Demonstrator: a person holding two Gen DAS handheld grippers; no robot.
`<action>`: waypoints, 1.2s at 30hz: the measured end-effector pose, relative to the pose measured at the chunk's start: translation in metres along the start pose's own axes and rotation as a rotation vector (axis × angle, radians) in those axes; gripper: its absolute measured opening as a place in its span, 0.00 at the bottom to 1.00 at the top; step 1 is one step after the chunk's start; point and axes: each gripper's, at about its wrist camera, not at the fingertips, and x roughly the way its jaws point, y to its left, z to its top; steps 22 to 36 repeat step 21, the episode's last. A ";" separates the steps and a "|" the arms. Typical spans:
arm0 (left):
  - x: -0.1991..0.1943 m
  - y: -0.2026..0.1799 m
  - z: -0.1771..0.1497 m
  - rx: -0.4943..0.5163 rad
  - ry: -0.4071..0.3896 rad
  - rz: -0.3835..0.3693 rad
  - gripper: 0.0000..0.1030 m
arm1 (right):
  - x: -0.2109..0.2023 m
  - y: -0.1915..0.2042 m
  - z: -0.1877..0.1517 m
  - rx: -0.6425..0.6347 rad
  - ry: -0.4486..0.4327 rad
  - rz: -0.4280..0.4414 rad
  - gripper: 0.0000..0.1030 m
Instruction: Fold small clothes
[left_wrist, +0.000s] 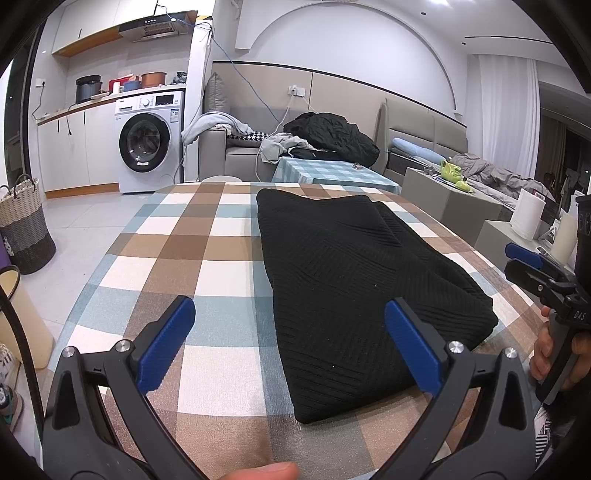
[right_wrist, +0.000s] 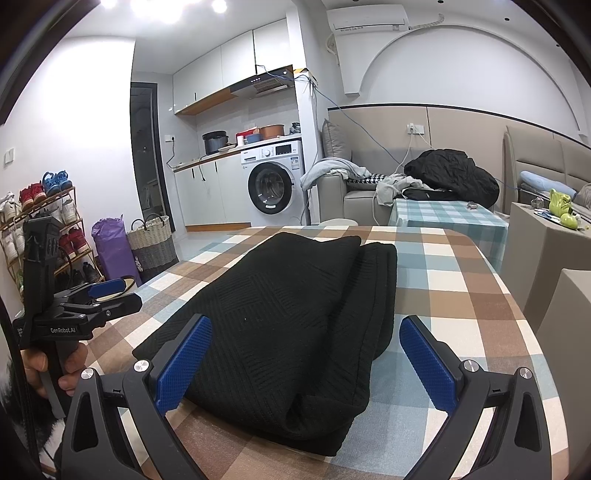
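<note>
A black ribbed knit garment (left_wrist: 351, 280) lies folded in a long stack on the checked tablecloth (left_wrist: 192, 251). My left gripper (left_wrist: 290, 325) is open and empty, above the near left part of the garment, its right blue pad over the cloth. In the right wrist view the garment (right_wrist: 288, 317) lies between the fingers of my right gripper (right_wrist: 306, 354), which is open and empty just above the near end. The right gripper also shows at the right edge of the left wrist view (left_wrist: 532, 266), and the left gripper at the left of the right wrist view (right_wrist: 107, 299).
A second table with a teal checked cloth (left_wrist: 332, 171) stands behind. A sofa with a black jacket (left_wrist: 332, 136) and clothes is at the back. A washing machine (left_wrist: 147, 140), a woven basket (left_wrist: 22, 221), a shoe rack (right_wrist: 44, 229) and grey boxes (left_wrist: 443, 199) surround the table.
</note>
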 end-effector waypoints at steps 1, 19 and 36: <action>0.000 0.000 0.000 0.001 0.000 0.000 0.99 | 0.000 0.000 0.000 0.000 -0.001 0.000 1.00; 0.001 0.000 0.000 -0.003 0.004 -0.006 0.99 | 0.001 0.000 -0.003 -0.001 0.004 -0.001 1.00; 0.001 0.001 -0.001 -0.003 0.005 -0.004 0.99 | 0.000 0.000 -0.003 -0.001 0.005 -0.001 1.00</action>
